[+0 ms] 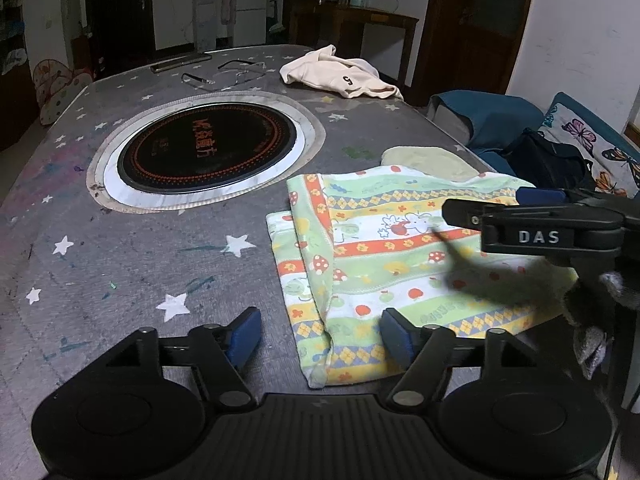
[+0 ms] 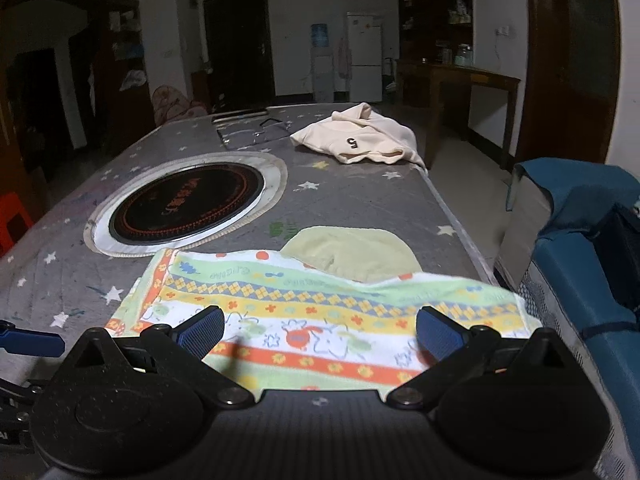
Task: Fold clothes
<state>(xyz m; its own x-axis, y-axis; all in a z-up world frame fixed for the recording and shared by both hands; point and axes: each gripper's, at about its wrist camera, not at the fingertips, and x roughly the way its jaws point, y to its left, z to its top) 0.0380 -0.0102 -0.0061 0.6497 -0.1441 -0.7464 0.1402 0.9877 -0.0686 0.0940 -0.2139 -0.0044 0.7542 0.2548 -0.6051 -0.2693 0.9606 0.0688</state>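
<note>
Two tools sit nearest us, both spread with nothing between the pads: the left tool (image 1: 319, 334) hangs over the near left corner of the printed cloth (image 1: 384, 248), and the right tool (image 2: 320, 330) hovers above its near right part. The cloth lies on the worktop (image 1: 120, 264), folded over on itself, with its right edge reaching the worktop's border beside the blue sofa (image 2: 576, 240). Just behind it a pale green cloth (image 2: 352, 252) shows from underneath. Further off we see the round cooktop (image 1: 208, 148) set into the worktop, then the cream garment (image 2: 360, 136) and a pair of glasses (image 1: 224, 74) at the far end.

We judge the fold on the printed cloth loosely laid and not yet pressed flat. Risks from here: a pad closing on one layer only would pull the fold open; a pinch taken too deep could catch the green cloth and drag it along; a tug toward the sofa could slide the cloth off the border.
</note>
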